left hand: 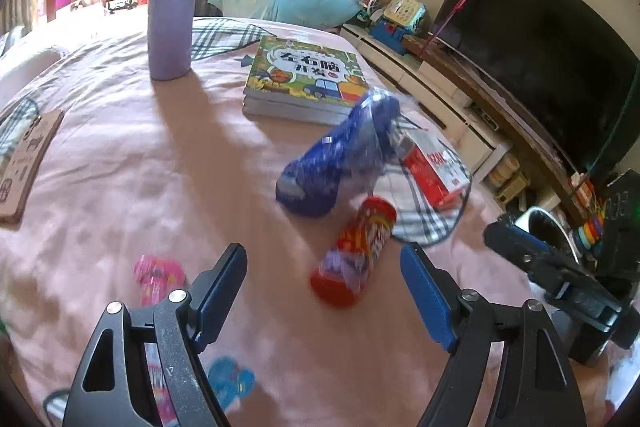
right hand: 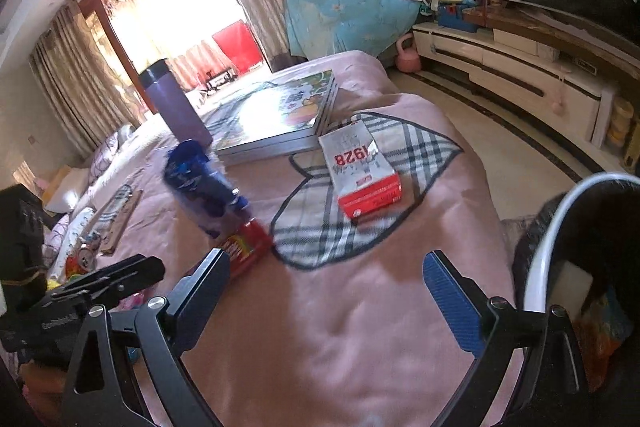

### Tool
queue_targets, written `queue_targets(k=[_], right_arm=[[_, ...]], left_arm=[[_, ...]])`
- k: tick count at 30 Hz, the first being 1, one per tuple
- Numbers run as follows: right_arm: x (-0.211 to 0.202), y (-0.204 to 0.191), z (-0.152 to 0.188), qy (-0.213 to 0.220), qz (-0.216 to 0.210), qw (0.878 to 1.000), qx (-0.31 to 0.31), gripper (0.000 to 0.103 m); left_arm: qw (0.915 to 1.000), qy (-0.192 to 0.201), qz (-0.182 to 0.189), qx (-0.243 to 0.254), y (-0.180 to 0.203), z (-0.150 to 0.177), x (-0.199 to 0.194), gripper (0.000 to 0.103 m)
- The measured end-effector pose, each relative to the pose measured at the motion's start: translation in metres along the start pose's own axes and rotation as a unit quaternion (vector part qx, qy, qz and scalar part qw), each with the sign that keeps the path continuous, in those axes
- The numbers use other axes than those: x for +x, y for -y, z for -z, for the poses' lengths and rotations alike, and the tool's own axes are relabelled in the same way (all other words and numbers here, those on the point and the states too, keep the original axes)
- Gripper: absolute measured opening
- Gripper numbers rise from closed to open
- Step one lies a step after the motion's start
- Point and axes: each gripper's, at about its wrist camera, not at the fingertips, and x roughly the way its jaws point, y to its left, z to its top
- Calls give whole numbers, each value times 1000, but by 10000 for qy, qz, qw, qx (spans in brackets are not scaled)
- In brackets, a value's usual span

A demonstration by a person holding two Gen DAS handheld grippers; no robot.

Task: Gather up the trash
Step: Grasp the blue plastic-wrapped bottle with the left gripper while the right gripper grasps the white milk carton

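Note:
On the pink bed cover lie a red snack can (left hand: pixel 354 251) on its side, a crumpled blue wrapper (left hand: pixel 340 155) just beyond it, and a red-and-white carton (left hand: pixel 434 167) marked 1928 to the right. My left gripper (left hand: pixel 322 291) is open, low over the bed, with the can between and just ahead of its fingertips. My right gripper (right hand: pixel 326 291) is open and empty over the bed edge; the carton (right hand: pixel 362 169), wrapper (right hand: pixel 208 183) and can (right hand: pixel 248 247) lie ahead of it. A white-rimmed black bin (right hand: pixel 560 259) stands at its right.
A purple flask (left hand: pixel 174 3) stands at the back beside a stack of picture books (left hand: pixel 304 79). Pink (left hand: pixel 156 275) and blue (left hand: pixel 228 379) wrappers lie near my left fingers. A brown board (left hand: pixel 28 163) lies at the left. A TV (left hand: pixel 540 39) and low cabinet line the right wall.

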Motion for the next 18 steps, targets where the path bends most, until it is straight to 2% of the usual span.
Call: queue_targets(k=[14, 17, 18], right_arm=[[75, 2, -46, -572, 494, 9962, -440, 97], [90, -1, -47, -723, 454, 9950, -524, 94], [93, -1, -47, -763, 429, 9947, -534, 89]], left_arm=[[9997, 95, -185, 127, 5, -38, 63, 79], [9998, 162, -88, 28, 0, -38, 67, 72], [9999, 166, -28, 21, 0, -38, 67, 61]])
